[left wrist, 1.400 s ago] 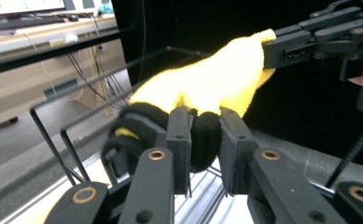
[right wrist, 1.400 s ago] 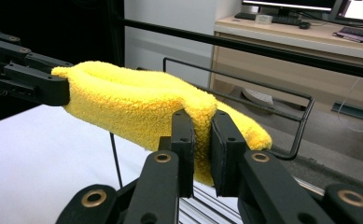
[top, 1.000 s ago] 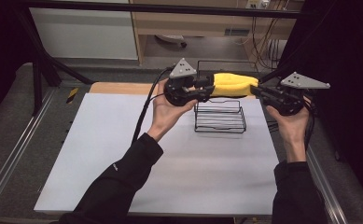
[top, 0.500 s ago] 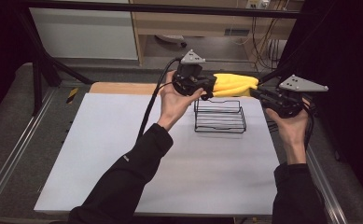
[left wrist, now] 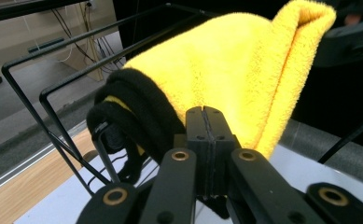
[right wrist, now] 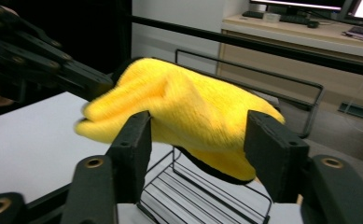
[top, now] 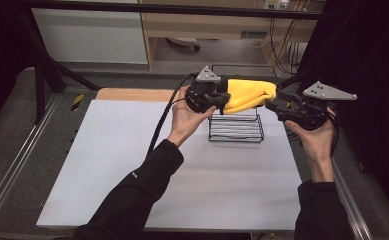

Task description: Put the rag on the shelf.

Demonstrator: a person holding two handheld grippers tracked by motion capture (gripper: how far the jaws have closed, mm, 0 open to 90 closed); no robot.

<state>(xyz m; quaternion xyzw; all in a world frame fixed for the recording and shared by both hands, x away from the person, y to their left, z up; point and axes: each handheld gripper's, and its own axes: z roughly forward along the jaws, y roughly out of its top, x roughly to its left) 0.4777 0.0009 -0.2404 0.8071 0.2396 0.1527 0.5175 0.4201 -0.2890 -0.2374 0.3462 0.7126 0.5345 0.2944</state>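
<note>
One yellow cloth (top: 248,93) over one wire rack (top: 235,128). My left gripper (left wrist: 205,122) is clamped on its black-trimmed edge; my right gripper (right wrist: 198,140) gapes wide around it.

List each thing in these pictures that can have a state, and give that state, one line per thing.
yellow cloth: folded, held up above the rack, its edge clamped by the left gripper.
black wire rack: upright on the table, nothing lying in it.
left gripper: jaws shut on the cloth.
right gripper: jaws open, one on either side of the cloth's other end.
white table: bare around the rack.
</note>
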